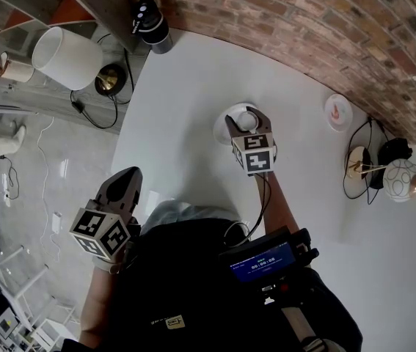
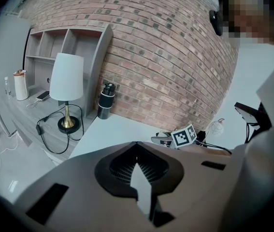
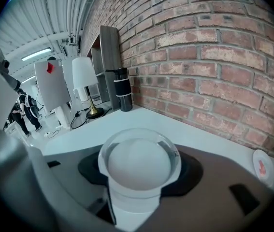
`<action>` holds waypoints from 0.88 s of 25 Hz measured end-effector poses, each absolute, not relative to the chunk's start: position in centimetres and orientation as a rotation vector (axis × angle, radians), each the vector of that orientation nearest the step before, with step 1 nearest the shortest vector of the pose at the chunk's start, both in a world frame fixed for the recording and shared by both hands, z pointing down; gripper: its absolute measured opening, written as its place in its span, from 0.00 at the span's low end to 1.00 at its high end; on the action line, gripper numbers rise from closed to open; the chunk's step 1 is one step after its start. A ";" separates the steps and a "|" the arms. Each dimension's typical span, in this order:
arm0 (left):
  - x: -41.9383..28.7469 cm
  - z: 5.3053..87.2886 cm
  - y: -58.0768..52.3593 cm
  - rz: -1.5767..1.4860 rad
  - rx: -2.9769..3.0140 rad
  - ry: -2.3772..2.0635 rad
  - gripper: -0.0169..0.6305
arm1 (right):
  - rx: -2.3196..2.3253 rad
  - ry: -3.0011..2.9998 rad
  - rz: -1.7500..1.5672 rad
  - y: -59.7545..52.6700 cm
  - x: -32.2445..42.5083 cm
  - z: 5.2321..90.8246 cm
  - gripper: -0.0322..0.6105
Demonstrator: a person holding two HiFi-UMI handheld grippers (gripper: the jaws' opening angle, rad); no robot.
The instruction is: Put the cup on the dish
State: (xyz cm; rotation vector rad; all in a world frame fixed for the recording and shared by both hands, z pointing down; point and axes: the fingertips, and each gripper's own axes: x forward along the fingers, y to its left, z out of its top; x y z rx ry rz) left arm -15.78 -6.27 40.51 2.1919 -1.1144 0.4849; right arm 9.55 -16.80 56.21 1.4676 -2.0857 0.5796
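The small glossy white cup point(image 3: 139, 164), round with a wide rim flaring above a narrower body, stands upright with its mouth up; nothing shows inside it but its pale bowl; it is clasped at the sides by the jaws of the right gripper point(image 1: 249, 120); from the head view the cup point(image 1: 246, 116) sits over the middle of a round white shallow dish point(image 1: 220, 128), which lies flat on the white tabletop near the brick wall; whether cup and dish touch cannot be told.
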 end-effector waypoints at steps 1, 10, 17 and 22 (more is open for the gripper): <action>-15.8 40.6 -6.2 0.488 2.186 -1.118 0.03 | 1.466 -2.086 0.578 -16.8 9.5 56.5 0.45; -16.0 41.3 -6.1 0.497 2.147 -1.141 0.03 | 1.456 -2.076 0.581 -17.2 9.6 58.7 0.45; -16.4 41.7 -6.0 0.505 2.116 -1.164 0.03 | 1.451 -2.073 0.582 -17.5 9.6 59.9 0.45; -16.6 42.0 -5.8 0.511 2.097 -1.175 0.03 | 1.449 -2.077 0.584 -17.4 9.4 60.8 0.45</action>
